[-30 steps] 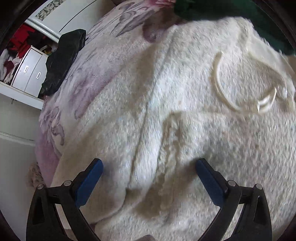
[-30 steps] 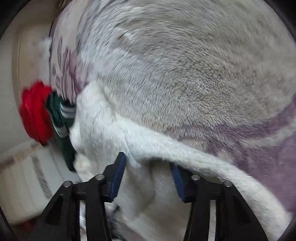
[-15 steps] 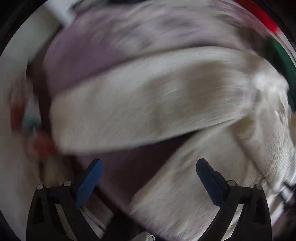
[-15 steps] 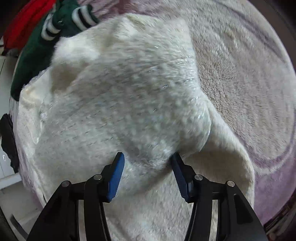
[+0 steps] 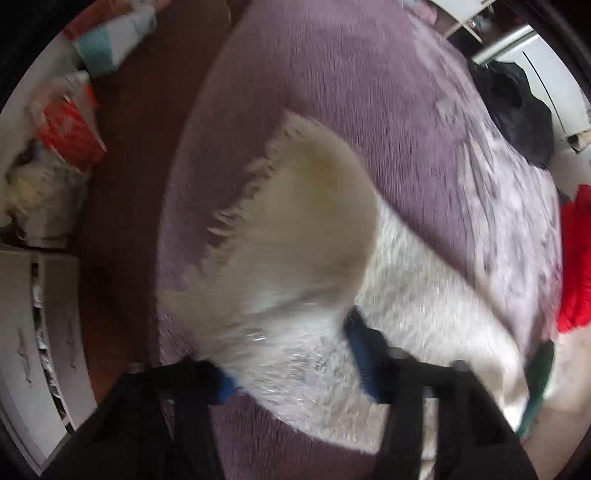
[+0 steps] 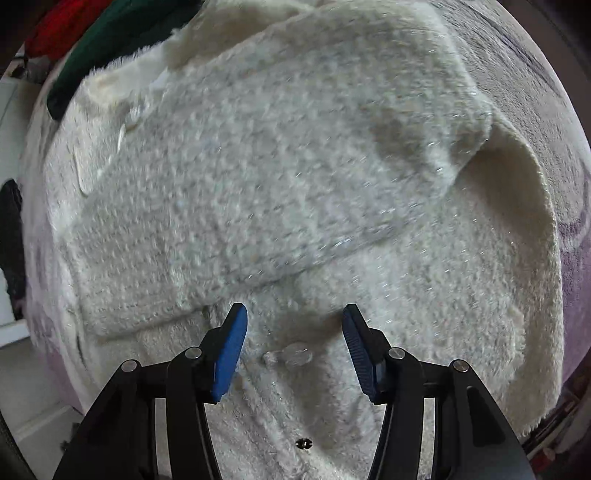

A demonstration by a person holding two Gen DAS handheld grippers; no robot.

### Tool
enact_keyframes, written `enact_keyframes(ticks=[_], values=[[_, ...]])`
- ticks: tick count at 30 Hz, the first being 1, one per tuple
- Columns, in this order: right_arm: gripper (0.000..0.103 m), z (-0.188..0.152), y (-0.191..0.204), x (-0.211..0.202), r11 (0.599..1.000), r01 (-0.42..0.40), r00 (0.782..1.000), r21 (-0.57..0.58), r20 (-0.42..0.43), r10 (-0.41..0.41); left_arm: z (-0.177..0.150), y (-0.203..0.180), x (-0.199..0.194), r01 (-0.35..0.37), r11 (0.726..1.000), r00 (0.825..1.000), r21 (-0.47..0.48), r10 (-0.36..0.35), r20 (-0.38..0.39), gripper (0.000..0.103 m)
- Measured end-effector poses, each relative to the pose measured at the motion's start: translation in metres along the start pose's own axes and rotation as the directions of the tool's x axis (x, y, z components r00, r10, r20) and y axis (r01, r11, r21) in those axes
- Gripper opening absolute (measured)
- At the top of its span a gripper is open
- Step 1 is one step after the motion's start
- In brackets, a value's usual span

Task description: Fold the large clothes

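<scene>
- A cream fluffy garment (image 6: 332, 192) is seen spread on a bed covered by a mauve blanket (image 5: 369, 92); the garment is taken as the landmark for every place below.
- In the right wrist view, a folded-over part of the garment (image 6: 258, 166) is laid across its lower layer, with a rounded flap (image 6: 517, 184) sticking out at the right edge of that fold.
- The right tool (image 6: 293, 345) is held pointing down over the garment, its blue pads (image 6: 231, 354) standing apart; a small clear button (image 6: 297, 356) on the garment is seen between them, and no fabric is pinched.
- In the left wrist view, which is blurred, the left tool (image 5: 291, 363) is seen with a bunched, fringed end of the garment (image 5: 303, 236) between its pads (image 5: 360, 358).
- The jaws of the left tool have just been closing, and the fabric is gripped between them.
- A dark green garment (image 6: 110, 48) and a red one (image 6: 62, 26) are lying at the far edge of the cream garment, touching or just beside it.
- A black item (image 5: 517, 110) is lying on the blanket well apart from the cream garment.
- Beyond the bed edge, away from the garment, a dark floor (image 5: 122, 221), a white drawer unit (image 5: 40, 332) and a red-and-white package (image 5: 70, 136) are seen.
</scene>
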State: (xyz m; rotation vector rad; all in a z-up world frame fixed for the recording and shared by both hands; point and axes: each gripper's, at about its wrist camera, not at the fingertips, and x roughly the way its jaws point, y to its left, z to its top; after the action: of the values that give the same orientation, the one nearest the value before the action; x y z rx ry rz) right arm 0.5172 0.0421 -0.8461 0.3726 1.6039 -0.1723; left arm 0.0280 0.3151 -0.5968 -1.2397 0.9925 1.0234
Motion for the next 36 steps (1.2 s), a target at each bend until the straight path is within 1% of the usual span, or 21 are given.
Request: enact_keyframes(ticks=[2, 3, 4, 5, 6, 7, 9, 13, 15, 17, 18, 19, 20, 21, 22, 23, 26, 30, 34, 35, 36], values=[[0.056, -0.003, 0.034, 0.013, 0.988, 0.128, 0.992, -0.085, 0.013, -0.128, 0.001, -0.016, -0.009, -0.028, 0.998, 0.998, 0.061, 0.025, 0.062, 0.015], [0.056, -0.007, 0.051, 0.017, 0.971, 0.195, 0.981, -0.137, 0.032, -0.193, -0.002, -0.03, -0.019, -0.057, 0.991, 0.993, 0.12, 0.045, 0.107, 0.014], [0.062, -0.01, 0.066, 0.021, 0.954, 0.248, 0.969, -0.17, 0.052, -0.243, -0.002, -0.038, -0.026, -0.069, 0.985, 0.989, 0.155, 0.048, 0.14, 0.014], [0.067, -0.013, 0.083, 0.024, 0.924, 0.319, 0.947, -0.211, 0.095, -0.306, -0.006, -0.053, -0.039, -0.103, 0.97, 0.979, 0.222, 0.059, 0.195, 0.014], [0.076, -0.015, 0.097, 0.025, 0.903, 0.359, 0.933, -0.238, 0.131, -0.336, -0.007, -0.062, -0.049, -0.124, 0.954, 0.97, 0.273, 0.059, 0.235, 0.014], [0.079, -0.019, 0.115, 0.027, 0.871, 0.403, 0.913, -0.281, 0.183, -0.364, -0.012, -0.075, -0.06, -0.144, 0.935, 0.959, 0.326, 0.051, 0.277, 0.014], [0.079, -0.024, 0.137, 0.031, 0.85, 0.415, 0.907, -0.323, 0.22, -0.359, -0.024, -0.101, -0.085, -0.194, 0.882, 0.93, 0.429, 0.026, 0.366, 0.013], [0.08, -0.039, 0.156, 0.027, 0.863, 0.359, 0.928, -0.356, 0.239, -0.287, -0.059, -0.159, -0.126, -0.246, 0.751, 0.882, 0.613, -0.089, 0.462, 0.013], [0.08, -0.039, 0.149, 0.016, 0.878, 0.326, 0.939, -0.35, 0.225, -0.259, -0.089, -0.197, -0.143, -0.273, 0.656, 0.86, 0.704, -0.162, 0.485, 0.013], [0.08, -0.044, 0.118, -0.006, 0.912, 0.263, 0.959, -0.315, 0.19, -0.211, -0.119, -0.214, -0.156, -0.267, 0.579, 0.854, 0.77, -0.228, 0.467, 0.013], [0.08, -0.042, 0.104, -0.012, 0.928, 0.238, 0.966, -0.287, 0.173, -0.194, -0.141, -0.229, -0.16, -0.258, 0.53, 0.855, 0.808, -0.264, 0.446, 0.013], [0.08, -0.04, 0.097, -0.014, 0.938, 0.222, 0.97, -0.265, 0.162, -0.183, -0.168, -0.243, -0.163, -0.232, 0.476, 0.865, 0.848, -0.299, 0.404, 0.013], [0.08, -0.04, 0.081, -0.018, 0.953, 0.198, 0.975, -0.231, 0.147, -0.167, -0.187, -0.252, -0.163, -0.208, 0.438, 0.874, 0.875, -0.319, 0.367, 0.013], [0.08, -0.04, 0.064, -0.021, 0.964, 0.181, 0.979, -0.195, 0.132, -0.157, -0.222, -0.267, -0.161, -0.172, 0.375, 0.889, 0.911, -0.338, 0.308, 0.013], [0.08, -0.039, 0.045, -0.025, 0.973, 0.168, 0.982, -0.16, 0.117, -0.151, -0.246, -0.274, -0.159, -0.134, 0.329, 0.903, 0.935, -0.348, 0.252, 0.013], [0.08, -0.037, 0.028, -0.03, 0.979, 0.158, 0.984, -0.132, 0.105, -0.145, -0.267, -0.282, -0.156, -0.101, 0.292, 0.915, 0.951, -0.347, 0.204, 0.012], [0.08, -0.033, -0.035, -0.042, 0.988, 0.15, 0.986, -0.043, 0.085, -0.146, -0.359, -0.303, -0.132, 0.006, 0.145, 0.95, 0.989, -0.311, 0.04, 0.012], [0.08, -0.032, -0.116, -0.046, 0.986, 0.158, 0.985, 0.061, 0.065, -0.162, -0.447, -0.318, -0.092, 0.077, 0.027, 0.971, 0.997, -0.228, -0.069, 0.013], [0.08, -0.019, -0.183, -0.05, 0.98, 0.138, 0.988, 0.142, 0.05, -0.147, -0.507, -0.338, -0.055, 0.13, -0.042, 0.986, 0.991, -0.098, -0.133, 0.014], [0.08, -0.011, -0.197, -0.054, 0.98, 0.124, 0.99, 0.155, 0.051, -0.133, -0.516, -0.338, -0.045, 0.129, -0.06, 0.989, 0.99, -0.059, -0.132, 0.021], [0.08, -0.005, -0.211, -0.056, 0.98, 0.104, 0.992, 0.17, 0.053, -0.115, -0.521, -0.335, -0.042, 0.139, -0.062, 0.99, 0.988, -0.03, -0.141, 0.025]])
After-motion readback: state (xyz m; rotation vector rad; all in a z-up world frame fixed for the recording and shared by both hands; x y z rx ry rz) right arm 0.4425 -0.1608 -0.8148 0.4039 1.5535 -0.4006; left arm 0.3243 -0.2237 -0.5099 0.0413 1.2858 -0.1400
